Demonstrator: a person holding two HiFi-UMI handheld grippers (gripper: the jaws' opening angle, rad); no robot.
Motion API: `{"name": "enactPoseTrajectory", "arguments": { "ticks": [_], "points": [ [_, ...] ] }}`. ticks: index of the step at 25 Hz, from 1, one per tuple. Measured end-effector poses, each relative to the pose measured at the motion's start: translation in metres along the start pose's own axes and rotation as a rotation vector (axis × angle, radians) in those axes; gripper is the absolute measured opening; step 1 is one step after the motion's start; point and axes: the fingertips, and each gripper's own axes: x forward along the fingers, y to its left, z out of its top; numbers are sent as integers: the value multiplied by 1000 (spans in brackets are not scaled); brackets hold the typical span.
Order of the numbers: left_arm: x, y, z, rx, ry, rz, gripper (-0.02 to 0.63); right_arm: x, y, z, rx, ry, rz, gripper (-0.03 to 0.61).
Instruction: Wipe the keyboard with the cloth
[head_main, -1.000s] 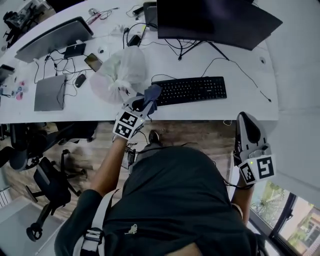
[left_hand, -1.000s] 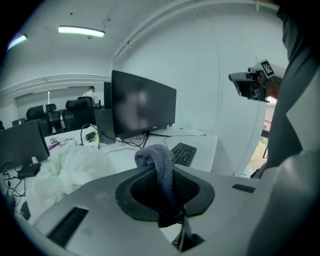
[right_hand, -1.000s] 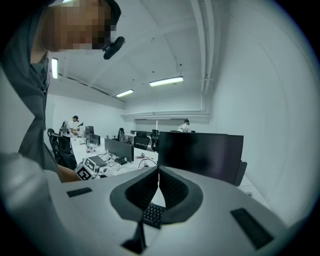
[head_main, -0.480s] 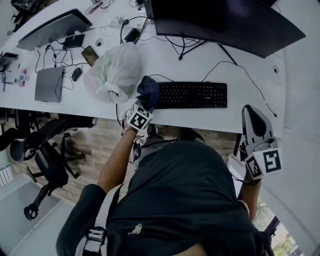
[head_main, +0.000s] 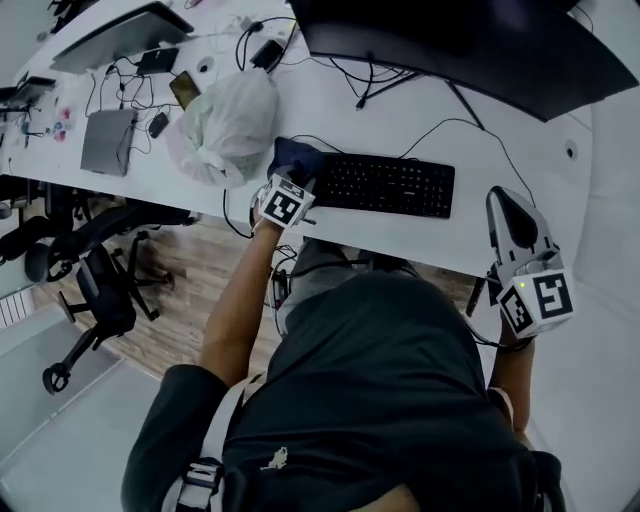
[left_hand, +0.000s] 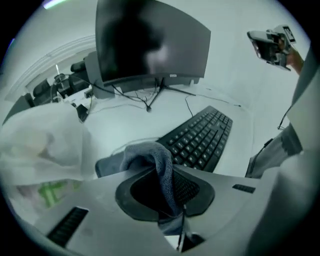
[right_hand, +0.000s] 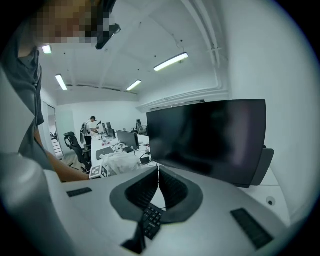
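A black keyboard (head_main: 385, 186) lies on the white desk (head_main: 330, 110) in front of the monitor. My left gripper (head_main: 297, 175) is shut on a dark blue cloth (head_main: 292, 155), which rests on the desk against the keyboard's left end. In the left gripper view the cloth (left_hand: 156, 161) hangs between the jaws of the left gripper (left_hand: 169, 192), with the keyboard (left_hand: 202, 137) just beyond. My right gripper (head_main: 507, 205) is held up off the desk's near right corner, shut and with nothing in it. In its own view, the right gripper (right_hand: 159, 176) has the keyboard (right_hand: 149, 220) below it.
A white plastic bag (head_main: 225, 125) stands just left of the cloth. A large dark monitor (head_main: 450, 40) with cables is behind the keyboard. A laptop (head_main: 107, 140), a phone (head_main: 185, 90) and small items lie at far left. Office chairs (head_main: 90, 300) stand on the floor.
My left gripper has carried the cloth forward from the desk's near edge to the keyboard's left end. The right gripper has stayed raised at the right.
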Motion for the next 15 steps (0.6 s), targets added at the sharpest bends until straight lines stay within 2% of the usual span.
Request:
{"name": "enactPoseTrajectory", "arguments": {
  "ticks": [2, 4, 6, 8, 10, 12, 15],
  "points": [
    [7, -16, -15, -25, 12, -12, 44, 0, 5, -5, 5, 4, 14, 11],
    [0, -48, -35, -54, 12, -58, 44, -3, 8, -11, 18, 7, 10, 11],
    [-7, -85, -51, -13, 29, -123, 44, -5, 5, -14, 39, 10, -12, 11],
    [-12, -95, -55, 54, 16, -123, 44, -6, 2, -16, 56, 21, -31, 11],
    [-17, -64, -32, 51, -45, -68, 44, -4, 2, -15, 55, 33, -44, 11],
    [-19, -13, 1, -5, -112, -19, 44, 0, 7, -10, 45, 40, -51, 11],
    [-10, 35, 23, -80, -119, -33, 44, 8, 25, -2, 33, 32, -47, 11]
  ]
}}
